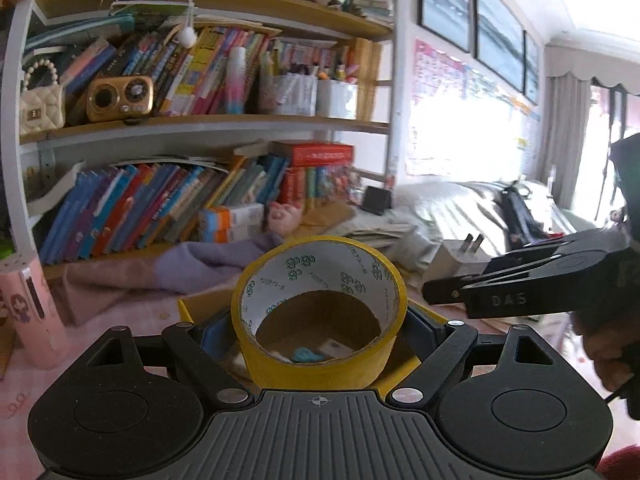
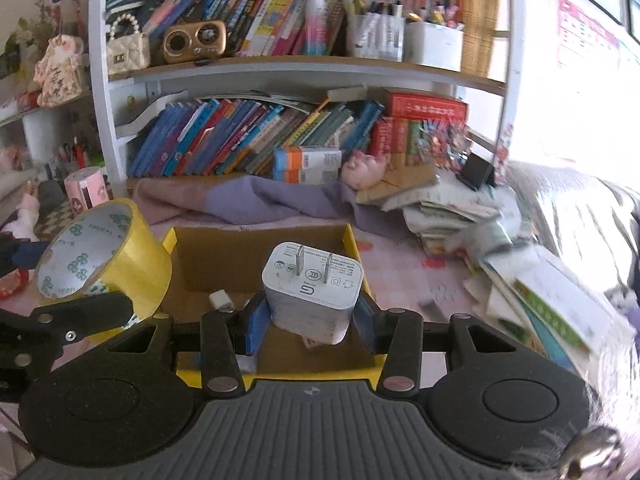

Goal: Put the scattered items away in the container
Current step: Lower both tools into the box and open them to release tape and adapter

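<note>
Bookshelf (image 2: 280, 68) behind, books leaning on lower shelf. Gold radio (image 2: 195, 42) beside quilted white handbag (image 2: 127, 51). Purple cloth (image 2: 256, 196) lies below.

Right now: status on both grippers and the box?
Left gripper shut on yellow tape roll, over the box. Right gripper shut on white charger, above cardboard box. Small items already inside. Nothing blocking the drop.

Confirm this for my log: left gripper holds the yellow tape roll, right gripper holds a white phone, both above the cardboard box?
Not quite. The right gripper holds a white plug adapter, prongs visible in the right wrist view. The left gripper holds the tape roll above the cardboard box.
</note>
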The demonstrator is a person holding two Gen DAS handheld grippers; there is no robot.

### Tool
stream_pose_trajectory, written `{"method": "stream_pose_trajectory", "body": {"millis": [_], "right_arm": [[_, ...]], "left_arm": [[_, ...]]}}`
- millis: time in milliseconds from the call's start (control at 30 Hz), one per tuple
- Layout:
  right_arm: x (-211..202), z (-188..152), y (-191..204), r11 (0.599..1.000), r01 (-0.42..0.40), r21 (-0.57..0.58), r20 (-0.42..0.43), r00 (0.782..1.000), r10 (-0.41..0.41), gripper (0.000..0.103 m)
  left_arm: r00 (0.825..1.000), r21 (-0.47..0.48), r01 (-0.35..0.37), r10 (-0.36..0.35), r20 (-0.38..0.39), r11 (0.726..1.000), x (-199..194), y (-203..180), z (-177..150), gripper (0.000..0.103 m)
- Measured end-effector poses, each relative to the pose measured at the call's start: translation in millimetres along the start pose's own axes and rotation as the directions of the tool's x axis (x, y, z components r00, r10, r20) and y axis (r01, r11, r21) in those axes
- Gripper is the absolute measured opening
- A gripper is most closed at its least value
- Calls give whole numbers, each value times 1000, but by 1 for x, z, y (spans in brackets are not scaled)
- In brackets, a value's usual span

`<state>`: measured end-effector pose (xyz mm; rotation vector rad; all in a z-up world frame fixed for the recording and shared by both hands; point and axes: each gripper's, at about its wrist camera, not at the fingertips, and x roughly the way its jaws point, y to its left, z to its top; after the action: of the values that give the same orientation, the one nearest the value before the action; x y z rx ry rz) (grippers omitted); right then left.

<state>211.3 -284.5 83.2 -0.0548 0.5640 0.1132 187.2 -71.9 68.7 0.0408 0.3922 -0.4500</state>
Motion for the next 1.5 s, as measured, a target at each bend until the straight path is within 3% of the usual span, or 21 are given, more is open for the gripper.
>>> {"method": "stream_pose_trajectory", "body": {"millis": [233, 500, 600, 733, 833, 1000, 1167, 1500], "right_arm": [[51, 21, -6, 990, -92, -104, -39, 995, 89, 43], [110, 27, -3, 966, -188, -180, -135, 977, 165, 43], [129, 22, -2, 955, -218, -202, -184, 966, 182, 43], [150, 15, -1, 941, -248, -229, -244, 951, 191, 43], [163, 11, -1, 932, -275, -236, -288, 936, 204, 43], [180, 6, 3, 907, -327, -264, -349, 909, 226, 43], [188, 3, 3, 897, -372, -238, -400, 879, 258, 43], [186, 2, 2, 899, -370, -234, -402, 879, 257, 45]], "left_arm": [[996, -62, -85, 83, -36, 994, 38, 11, 0, 88], [979, -99, -176, 164, -119, 979, 69, 16, -7, 88], [971, -40, -195, 187, -150, 980, 81, 12, -6, 88], [953, 112, -214, 232, -194, 970, 101, 2, -6, 88], [942, 210, -195, 243, -233, 958, 116, -2, -7, 88], [926, 281, -153, 236, -295, 948, 133, -4, -10, 88], [906, 277, -146, 241, -347, 950, 139, -2, -19, 88], [892, 314, -187, 295, -342, 931, 140, -9, -20, 95]]}}
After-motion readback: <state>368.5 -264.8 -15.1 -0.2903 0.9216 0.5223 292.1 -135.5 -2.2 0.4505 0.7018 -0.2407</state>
